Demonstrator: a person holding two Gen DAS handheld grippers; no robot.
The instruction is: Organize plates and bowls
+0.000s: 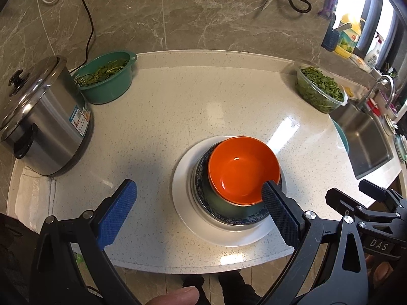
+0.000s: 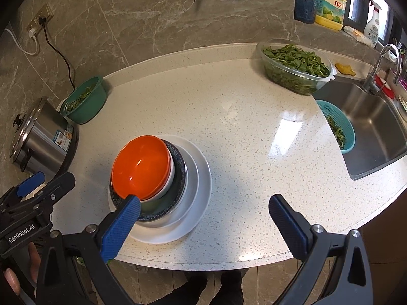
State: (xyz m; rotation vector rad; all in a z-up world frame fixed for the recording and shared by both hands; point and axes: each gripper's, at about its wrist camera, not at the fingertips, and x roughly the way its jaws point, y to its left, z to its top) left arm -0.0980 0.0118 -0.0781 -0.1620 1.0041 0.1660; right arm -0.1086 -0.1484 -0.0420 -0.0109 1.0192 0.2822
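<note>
An orange bowl (image 1: 244, 170) (image 2: 141, 167) tops a stack near the counter's front edge. Under it sit a white bowl (image 2: 169, 180), a green bowl and a blue-patterned dish (image 1: 199, 178) (image 2: 182, 167), all on white plates (image 1: 180, 193) (image 2: 201, 190). My left gripper (image 1: 198, 185) (image 2: 48, 179) is open just left of the stack; its right fingertip (image 1: 269, 190) overlaps the orange bowl's near rim. My right gripper (image 2: 204, 200) (image 1: 348, 190) is open to the stack's right, with its left fingertip (image 2: 132, 203) at the stack's near edge. Neither holds anything.
A steel cooker (image 1: 43, 124) (image 2: 43, 139) and a green basin of greens (image 1: 106, 78) (image 2: 84, 101) stand at the left. A clear tub of greens (image 1: 320, 89) (image 2: 295, 63) is at the back right. A sink (image 2: 374, 127) with a teal colander (image 2: 338, 127) lies to the right.
</note>
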